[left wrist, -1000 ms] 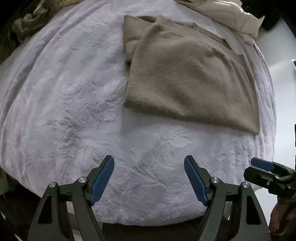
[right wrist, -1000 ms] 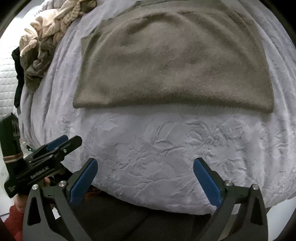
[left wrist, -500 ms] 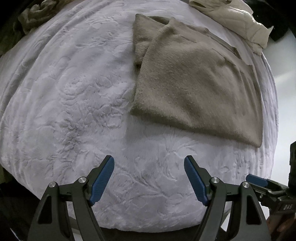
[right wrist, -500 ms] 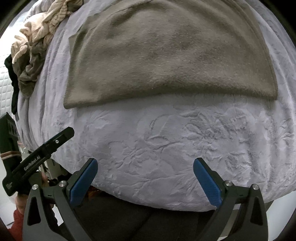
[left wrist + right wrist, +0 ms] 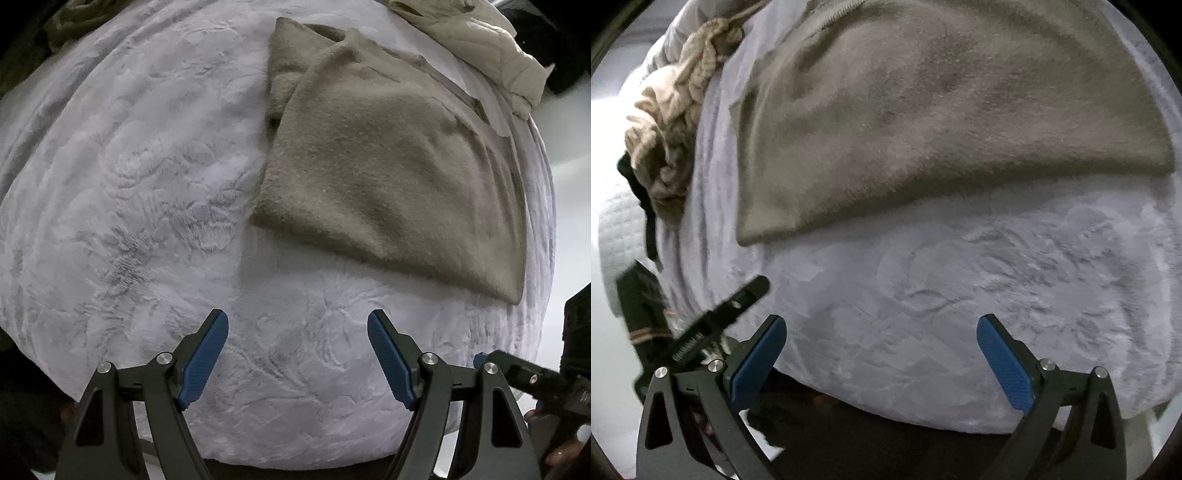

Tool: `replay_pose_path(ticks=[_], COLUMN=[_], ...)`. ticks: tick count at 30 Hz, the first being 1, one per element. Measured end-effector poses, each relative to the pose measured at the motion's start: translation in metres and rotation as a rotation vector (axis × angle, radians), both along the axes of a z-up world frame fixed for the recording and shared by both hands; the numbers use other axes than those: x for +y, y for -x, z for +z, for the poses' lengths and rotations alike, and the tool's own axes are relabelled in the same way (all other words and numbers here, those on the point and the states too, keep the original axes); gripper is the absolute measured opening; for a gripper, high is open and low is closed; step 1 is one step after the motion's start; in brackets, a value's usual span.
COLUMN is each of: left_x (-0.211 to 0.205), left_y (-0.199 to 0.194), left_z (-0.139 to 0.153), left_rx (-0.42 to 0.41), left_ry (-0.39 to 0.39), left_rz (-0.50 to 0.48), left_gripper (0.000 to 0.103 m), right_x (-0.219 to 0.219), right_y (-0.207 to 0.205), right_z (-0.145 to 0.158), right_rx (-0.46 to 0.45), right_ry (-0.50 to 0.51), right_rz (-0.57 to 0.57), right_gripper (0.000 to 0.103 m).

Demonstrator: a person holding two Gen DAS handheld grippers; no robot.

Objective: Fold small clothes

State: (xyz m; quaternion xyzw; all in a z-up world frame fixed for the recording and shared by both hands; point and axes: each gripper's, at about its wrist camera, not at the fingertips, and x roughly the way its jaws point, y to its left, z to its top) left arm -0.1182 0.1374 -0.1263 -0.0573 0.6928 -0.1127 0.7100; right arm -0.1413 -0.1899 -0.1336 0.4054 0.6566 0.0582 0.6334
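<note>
A fuzzy taupe garment (image 5: 388, 177) lies folded flat on the pale lavender blanket (image 5: 129, 203), with a narrower layer sticking out at its far end. The right wrist view shows the same garment (image 5: 942, 110) filling the upper half. My left gripper (image 5: 297, 354) is open above bare blanket, short of the garment's near left corner. My right gripper (image 5: 881, 363) is open too, over the blanket's front edge and short of the garment's near hem. Neither gripper holds anything. The other gripper's black tip (image 5: 738, 299) shows at lower left in the right wrist view.
A cream quilted garment (image 5: 480, 48) lies at the far right of the bed. A heap of beige and dark clothes (image 5: 668, 129) sits at the left in the right wrist view. The blanket (image 5: 960, 314) drops off to dark floor at the near edge.
Both grippers have moved closer to the garment, which now looks larger in both views. The right view has swung so the garment's near left corner sits lower and nearer. Both stay open.
</note>
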Motion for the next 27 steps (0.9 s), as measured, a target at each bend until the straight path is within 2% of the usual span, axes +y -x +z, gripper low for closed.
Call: replay_pose_path(ticks=[7,21,23,27], left_x=[0.007,0.009,0.012,0.026], left_y=[-0.006,-0.011,-0.011,-0.011], left_z=[-0.002,-0.013,-0.014,-0.015], left_rx=[-0.008,-0.008,-0.012,0.0], left_ry=[0.013,0.028,0.045,0.186], left_rz=[0.036,0.081,0.086,0.158], left_gripper=[0.079,0.079,0.079,0.079], right_x=[-0.002,-0.003,-0.002,0.001], right_y=[-0.018,-0.042,-0.043,-0.048], right_z=[-0.005,-0.037,-0.04,-0.047], right_rx=[-0.077,-0.12,-0.123,-0.136], right_ry=[-0.106,-0.264,-0.288,-0.349], right_rz=[-0.074,-0.2,-0.213,-0.246], right_gripper=[0.103,0.103,0.103,0.103])
